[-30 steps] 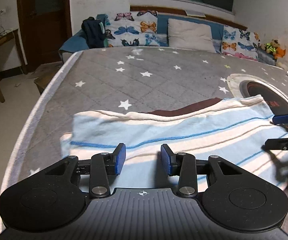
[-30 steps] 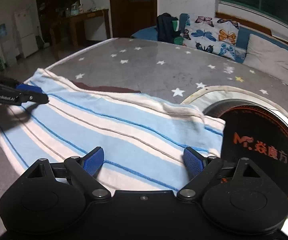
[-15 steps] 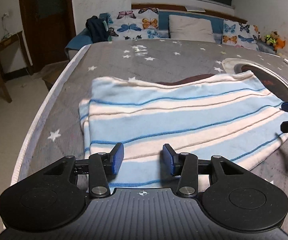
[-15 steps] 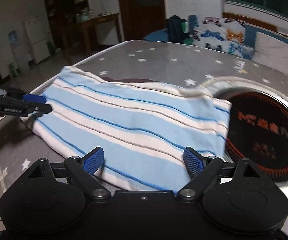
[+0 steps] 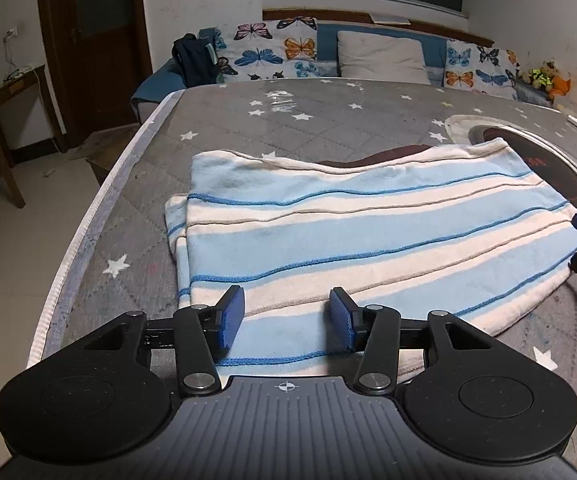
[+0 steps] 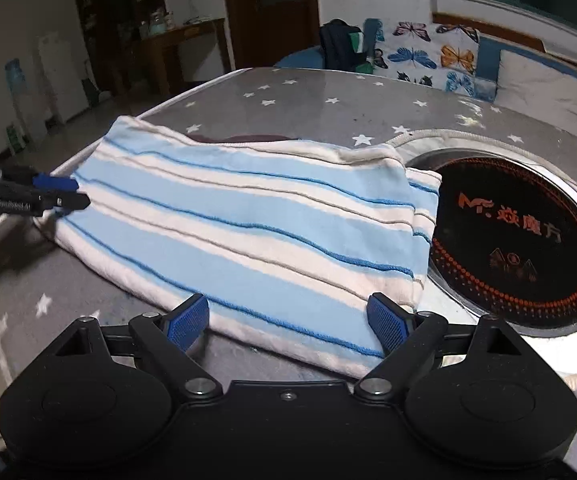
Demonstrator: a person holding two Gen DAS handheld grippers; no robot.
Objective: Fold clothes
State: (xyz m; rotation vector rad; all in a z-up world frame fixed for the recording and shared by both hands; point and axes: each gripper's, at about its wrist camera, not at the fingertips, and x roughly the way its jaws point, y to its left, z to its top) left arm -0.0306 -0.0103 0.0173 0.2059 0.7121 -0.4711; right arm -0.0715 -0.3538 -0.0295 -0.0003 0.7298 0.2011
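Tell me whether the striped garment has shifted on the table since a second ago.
Cannot tell. The striped garment overlaps the black round cooktop much as before, folded and flat; the views changed mainly because both cameras pulled back.

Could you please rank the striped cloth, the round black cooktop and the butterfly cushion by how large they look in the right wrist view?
1. Striped cloth
2. Cooktop
3. Butterfly cushion, though it lies much farther away, so its true size is unsure.

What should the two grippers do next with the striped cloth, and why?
Probably ease both forward and close on the near hem. The striped cloth lies folded flat on the star cover; the left gripper, whose jaws have just been opening, and the right gripper are open, pinching nothing, at its near edge.
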